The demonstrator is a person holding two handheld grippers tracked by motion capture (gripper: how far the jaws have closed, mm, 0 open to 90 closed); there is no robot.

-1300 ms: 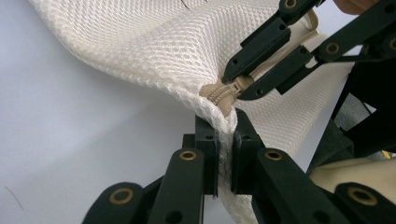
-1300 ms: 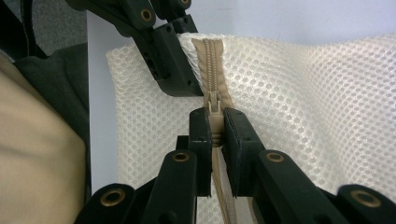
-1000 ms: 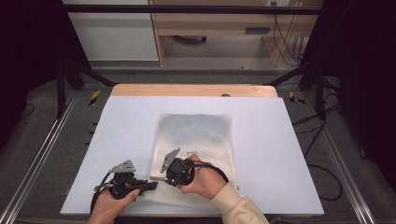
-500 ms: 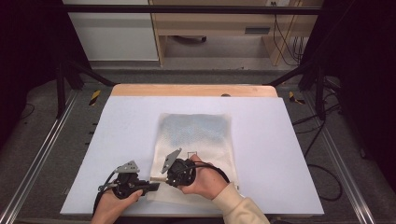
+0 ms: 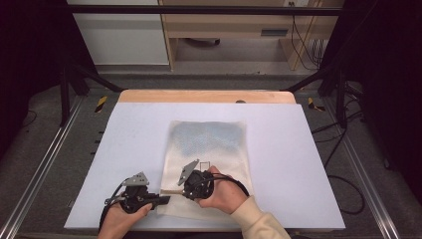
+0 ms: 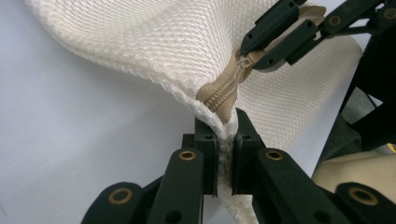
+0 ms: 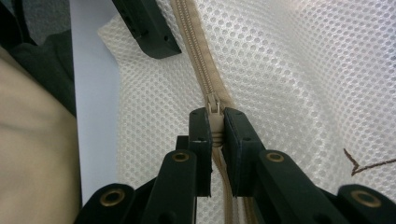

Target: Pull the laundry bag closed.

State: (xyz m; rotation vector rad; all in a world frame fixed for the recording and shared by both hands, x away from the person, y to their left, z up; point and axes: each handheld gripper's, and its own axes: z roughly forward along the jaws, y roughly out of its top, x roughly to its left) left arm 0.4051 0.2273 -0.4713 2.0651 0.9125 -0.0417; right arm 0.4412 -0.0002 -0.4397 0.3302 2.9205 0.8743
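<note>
Mesh bag [image 5: 209,144]: cream netting, tan zipper [image 7: 198,51], lying flat.

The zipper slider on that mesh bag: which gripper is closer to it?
Right. The right gripper has its jaws shut on the zipper slider. The left gripper pinches the mesh bag corner at the zipper's end, farther along.

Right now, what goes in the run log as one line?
stage: zipper work | left hand-held gripper: shut on mesh bag corner | right hand-held gripper: shut on zipper pull | bag: flat on table
</note>
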